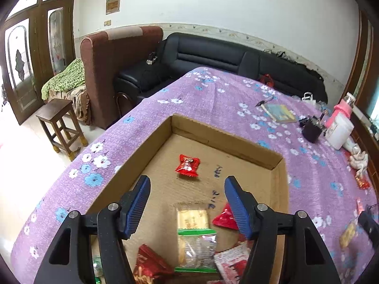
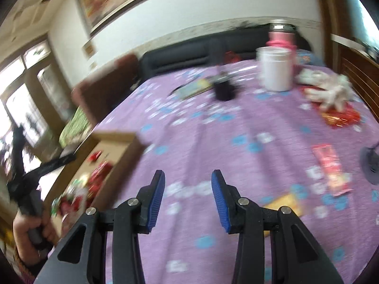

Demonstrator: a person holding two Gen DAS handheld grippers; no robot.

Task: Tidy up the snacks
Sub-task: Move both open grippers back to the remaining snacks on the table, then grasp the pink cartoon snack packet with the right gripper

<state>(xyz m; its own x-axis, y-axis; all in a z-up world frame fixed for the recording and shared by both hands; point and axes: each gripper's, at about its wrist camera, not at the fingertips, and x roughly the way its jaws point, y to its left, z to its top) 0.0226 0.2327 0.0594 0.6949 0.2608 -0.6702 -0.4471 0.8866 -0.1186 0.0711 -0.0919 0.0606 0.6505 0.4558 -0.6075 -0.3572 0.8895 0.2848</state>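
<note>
A shallow cardboard box [image 1: 227, 139] lies on the purple flowered cloth [image 1: 165, 104]. It holds a red candy [image 1: 187, 165], a clear biscuit packet [image 1: 193, 219], a green-edged clear bag [image 1: 197, 248] and more red wrappers. My left gripper [image 1: 187, 184] hangs open and empty above the box. My right gripper [image 2: 187, 177] is open and empty over the cloth; this view is blurred. A yellow snack [image 2: 287, 203] lies just right of it and a red-pink packet [image 2: 330, 170] farther right. The box also shows at the left of the right wrist view [image 2: 123, 149].
A white tub [image 2: 276, 68], pink bottle [image 2: 281, 35], black cup [image 2: 223, 88], booklet [image 1: 280, 113], white cloth [image 2: 329, 90] and red packets [image 2: 341, 118] sit at the table's far right. A black sofa [image 1: 213, 54], brown armchair [image 1: 111, 71] and wooden stool [image 1: 60, 127] stand beyond the table.
</note>
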